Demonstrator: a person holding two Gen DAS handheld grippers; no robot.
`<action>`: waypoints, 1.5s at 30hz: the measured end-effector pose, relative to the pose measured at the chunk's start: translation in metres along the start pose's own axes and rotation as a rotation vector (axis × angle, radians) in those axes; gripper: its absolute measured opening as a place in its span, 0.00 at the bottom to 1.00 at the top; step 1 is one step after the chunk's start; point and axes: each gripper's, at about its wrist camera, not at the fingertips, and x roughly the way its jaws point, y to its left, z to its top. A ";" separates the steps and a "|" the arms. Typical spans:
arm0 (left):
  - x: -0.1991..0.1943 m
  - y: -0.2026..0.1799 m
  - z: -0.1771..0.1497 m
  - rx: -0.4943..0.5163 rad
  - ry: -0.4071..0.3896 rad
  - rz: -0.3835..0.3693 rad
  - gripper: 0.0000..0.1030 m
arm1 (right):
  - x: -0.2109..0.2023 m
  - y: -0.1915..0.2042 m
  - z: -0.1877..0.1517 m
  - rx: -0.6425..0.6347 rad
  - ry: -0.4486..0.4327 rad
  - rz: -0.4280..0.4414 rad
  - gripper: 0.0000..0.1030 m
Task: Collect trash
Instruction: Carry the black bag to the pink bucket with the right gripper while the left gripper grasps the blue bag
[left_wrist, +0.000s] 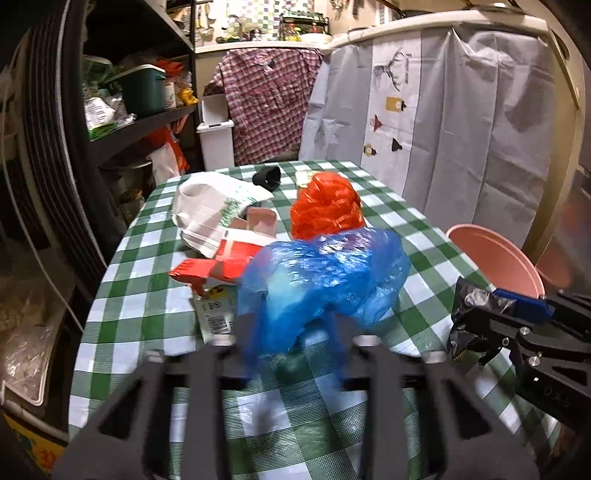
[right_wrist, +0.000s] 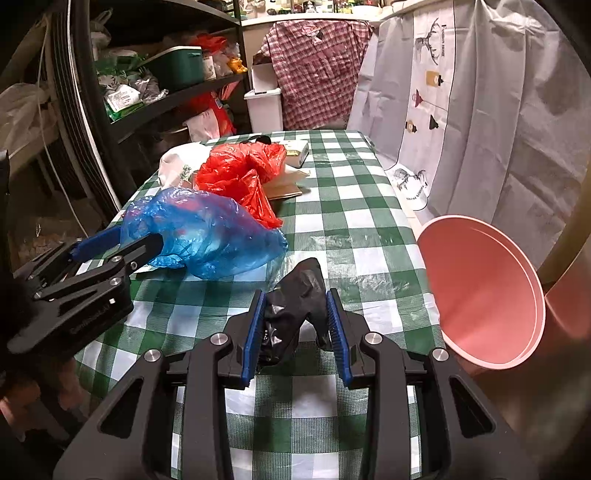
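Note:
A crumpled blue plastic bag (left_wrist: 325, 273) lies on the green-checked table (left_wrist: 147, 295). My left gripper (left_wrist: 291, 325) has its blurred fingers closed on the bag's near end; in the right wrist view that gripper (right_wrist: 144, 242) pinches the blue bag (right_wrist: 207, 232) from the left. My right gripper (right_wrist: 295, 325) is shut on a crumpled black plastic bag (right_wrist: 295, 299), held just above the cloth; it also appears at the right edge of the left wrist view, black bag (left_wrist: 465, 317). A pink bin (right_wrist: 487, 295) stands open beside the table's right edge.
More trash lies further back: a red plastic bag (right_wrist: 236, 173), a white bag (left_wrist: 210, 210), a red-and-white carton (left_wrist: 221, 266), flat cardboard (right_wrist: 284, 188). Dark shelving (right_wrist: 166, 96) lines the left side, and a grey curtain (right_wrist: 498, 110) hangs on the right.

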 end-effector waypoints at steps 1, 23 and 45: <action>0.002 -0.001 -0.002 0.004 0.001 0.003 0.13 | 0.002 0.000 0.000 -0.001 0.003 -0.001 0.33; -0.058 0.005 0.038 -0.068 -0.150 -0.010 0.01 | -0.025 -0.013 0.016 0.030 -0.071 -0.007 0.33; -0.092 -0.065 0.122 -0.014 -0.208 -0.191 0.01 | -0.109 -0.090 0.073 0.076 -0.164 -0.028 0.33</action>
